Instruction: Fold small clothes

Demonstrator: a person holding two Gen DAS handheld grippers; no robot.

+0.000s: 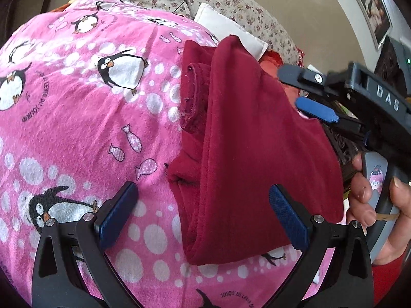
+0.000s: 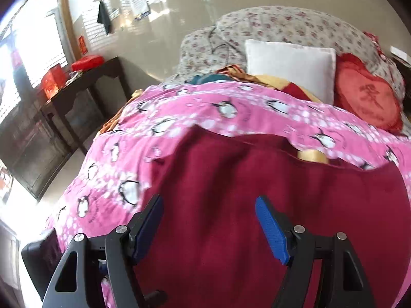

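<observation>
A dark red garment [image 1: 246,133] lies folded lengthwise on a pink penguin blanket [image 1: 77,118], with a rolled hem showing along its left side. My left gripper [image 1: 203,215] hangs open over the garment's near end, its right pad [image 1: 287,220] above the cloth and its left pad over the blanket. At the right edge of the left wrist view, my right gripper [image 1: 305,92] hovers beside the garment's far side, held by a hand [image 1: 364,195]. In the right wrist view, the right gripper [image 2: 210,228] stands open above the red garment [image 2: 257,192], with nothing between its pads.
A white pillow [image 2: 290,69], a red heart cushion [image 2: 367,100] and floral bedding [image 2: 282,25] lie behind the pink blanket [image 2: 205,107]. A dark wooden table [image 2: 84,82] with red boxes stands left of the bed. A glossy floor surrounds it.
</observation>
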